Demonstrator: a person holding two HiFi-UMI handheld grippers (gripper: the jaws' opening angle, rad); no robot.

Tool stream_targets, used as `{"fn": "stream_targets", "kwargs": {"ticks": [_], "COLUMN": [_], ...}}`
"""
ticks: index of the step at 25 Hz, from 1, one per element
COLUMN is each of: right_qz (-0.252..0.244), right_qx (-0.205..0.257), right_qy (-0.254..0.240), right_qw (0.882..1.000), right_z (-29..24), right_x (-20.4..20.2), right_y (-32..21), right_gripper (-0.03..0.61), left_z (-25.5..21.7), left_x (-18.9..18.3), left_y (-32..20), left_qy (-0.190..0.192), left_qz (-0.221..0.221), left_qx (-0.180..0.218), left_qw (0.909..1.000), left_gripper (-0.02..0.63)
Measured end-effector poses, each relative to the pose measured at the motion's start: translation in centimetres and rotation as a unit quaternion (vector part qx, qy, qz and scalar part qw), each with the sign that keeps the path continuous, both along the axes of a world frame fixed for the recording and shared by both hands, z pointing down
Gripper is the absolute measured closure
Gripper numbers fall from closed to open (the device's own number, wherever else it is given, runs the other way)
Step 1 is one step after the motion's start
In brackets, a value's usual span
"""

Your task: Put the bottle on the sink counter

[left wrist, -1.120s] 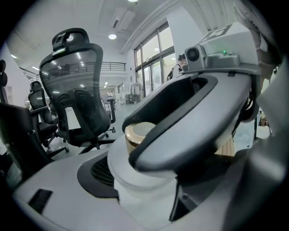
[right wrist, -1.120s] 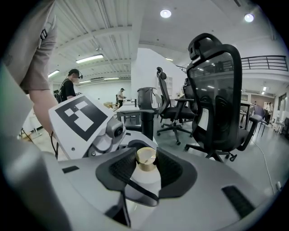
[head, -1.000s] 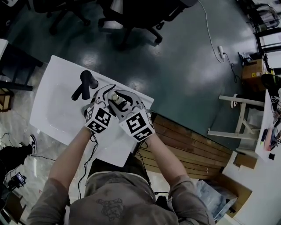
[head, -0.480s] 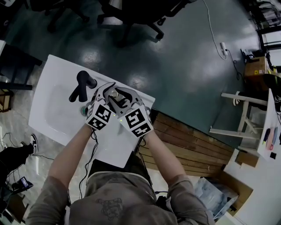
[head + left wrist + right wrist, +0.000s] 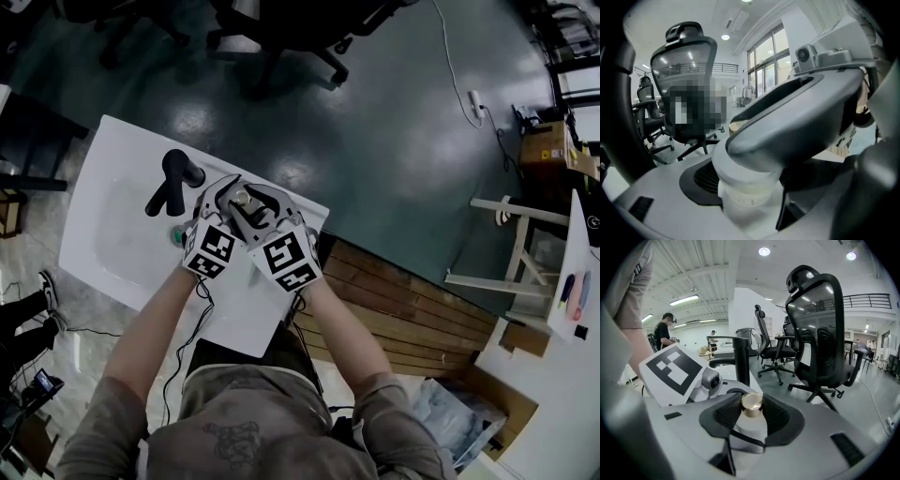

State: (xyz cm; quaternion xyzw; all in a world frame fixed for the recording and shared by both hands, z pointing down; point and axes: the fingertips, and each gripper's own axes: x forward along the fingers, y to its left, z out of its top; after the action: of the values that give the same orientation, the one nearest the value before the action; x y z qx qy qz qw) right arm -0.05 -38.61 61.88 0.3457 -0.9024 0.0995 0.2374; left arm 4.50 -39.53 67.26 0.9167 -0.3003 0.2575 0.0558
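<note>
2 grippers on 1 bottle, that's pretty much the whole shot. Far left in the head view is the white rectangular sink counter (image 5: 234, 323) with its shallow basin (image 5: 112, 234). A matte black faucet (image 5: 172, 184) stands at the back edge.

Just right of the faucet is the left gripper (image 5: 223, 194), grey with black pads and a square-marker cube. Its jaws are pinching the small white bottle with the round gold cap (image 5: 246, 200). In the left gripper view the pads squeeze the white body low down, and the other gripper's jaw crosses right over the top.

Next comes the right gripper (image 5: 262, 204), also clamped on the bottle. In its own view the black pads hug both sides up by the cap.

The bottle is upright, cap up, over the back part of the counter between the faucet and the counter's right corner. Can't tell if its base actually touches the surface.

Further right there's a strip of brown wooden planks (image 5: 403, 314), dark green floor, and a white frame stool (image 5: 506, 248). A black mesh office chair (image 5: 820, 329) fills the background of the right gripper view.
</note>
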Motion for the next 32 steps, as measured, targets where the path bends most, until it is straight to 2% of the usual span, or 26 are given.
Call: {"fn": "stream_targets", "kwargs": {"ticks": [5,10,20,26,28,32], "right_qz": [0.006,0.006,0.015,0.028,0.030,0.033], "right_qx": [0.000,0.006,0.047,0.027,0.015,0.014], "right_qy": [0.000,-0.029,-0.003,-0.014,-0.022,-0.037], "right_qw": [1.000,1.000,0.999,0.999,0.999,0.999], "right_z": [0.2,0.1,-0.1,0.2,0.1,-1.1], "right_x": [-0.1,0.0,0.1,0.2,0.4,0.9], "right_y": [-0.2,-0.1,-0.3,-0.5,-0.4,-0.4], "right_gripper": [0.434,0.431,0.433,0.426,0.389,0.363], "left_z": [0.7,0.8,0.7,0.4,0.0,-0.5], "left_x": [-1.2,-2.4,-4.0,-4.6,-4.8,-5.3], "left_y": [0.5,1.6,3.2,3.5,3.9,5.0], "left_qy": [-0.007,0.002,-0.014,-0.014,-0.015,-0.015], "left_qz": [-0.013,-0.026,-0.042,-0.048,-0.050,-0.049], "left_qx": [-0.014,-0.032,-0.043,-0.045,-0.046,-0.061], "left_qw": [0.9998,0.9991,0.9981,0.9977,0.9976,0.9968], "left_gripper": [0.288,0.288,0.288,0.288,0.288,0.288]}}
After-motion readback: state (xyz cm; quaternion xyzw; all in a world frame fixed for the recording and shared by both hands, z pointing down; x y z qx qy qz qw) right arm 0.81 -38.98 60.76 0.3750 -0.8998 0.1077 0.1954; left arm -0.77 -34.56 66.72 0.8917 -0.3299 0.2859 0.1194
